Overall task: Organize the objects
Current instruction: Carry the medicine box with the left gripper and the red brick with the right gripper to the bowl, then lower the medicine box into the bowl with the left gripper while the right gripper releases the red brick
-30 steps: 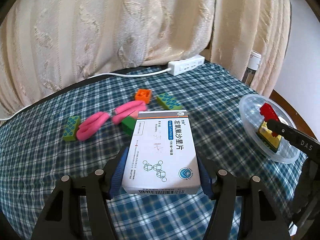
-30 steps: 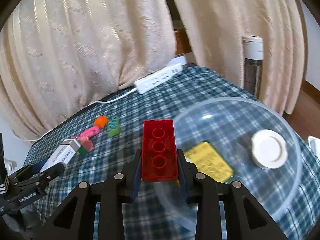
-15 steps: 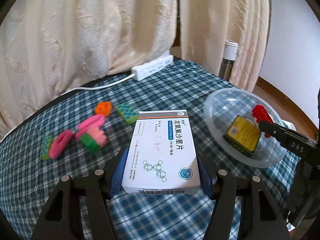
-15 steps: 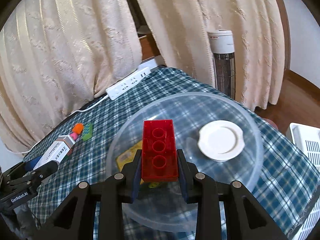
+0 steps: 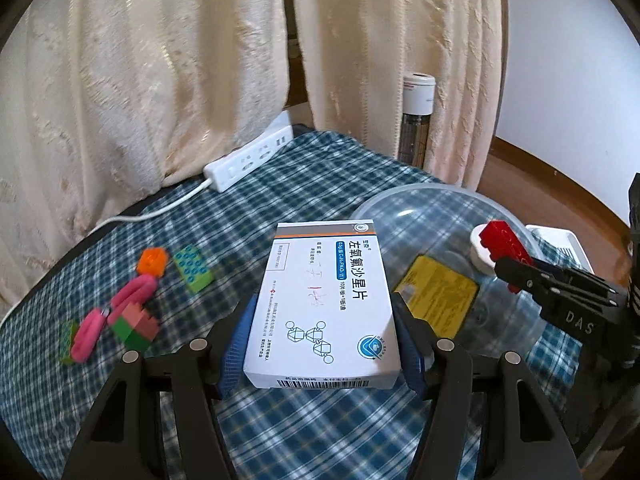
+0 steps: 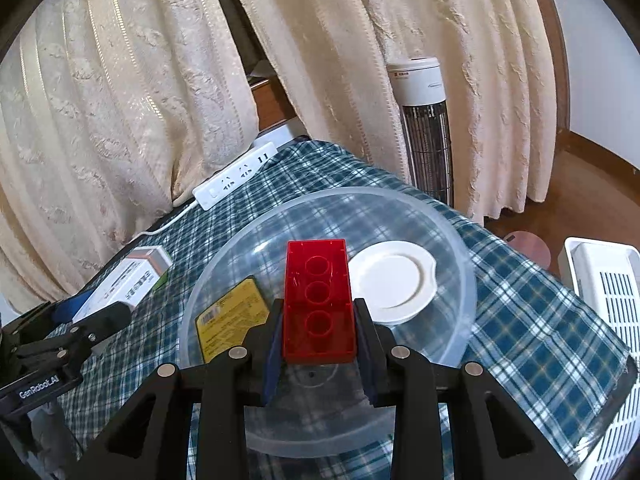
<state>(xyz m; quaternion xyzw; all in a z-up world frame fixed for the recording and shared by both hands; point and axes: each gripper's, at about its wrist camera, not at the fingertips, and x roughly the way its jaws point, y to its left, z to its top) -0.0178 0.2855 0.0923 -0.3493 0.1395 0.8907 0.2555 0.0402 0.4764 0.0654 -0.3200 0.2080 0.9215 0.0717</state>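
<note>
The left hand-held gripper (image 5: 326, 344) is clamped on the long sides of a white medicine box (image 5: 324, 304), carried flat with its printed face up, so the pads bear on the broad walls and the carton cannot twist. The clear plastic bowl (image 5: 400, 200) lies ahead and to the right of it on the checked table (image 5: 280, 432). The right hand-held gripper (image 6: 319, 354) is closed on a red brick (image 6: 318, 300), underside up (3 round sockets show), held above the near part of the bowl, which looks like the drop point. Below and beyond this gripper, inside the bowl, lie a yellow packet (image 6: 232, 318) and a white lid (image 6: 394, 280), so the bowl seems to be the collecting place. Left of the left gripper, loose blocks (image 5: 194, 269) and pink clips (image 5: 132, 294) await sorting.
</note>
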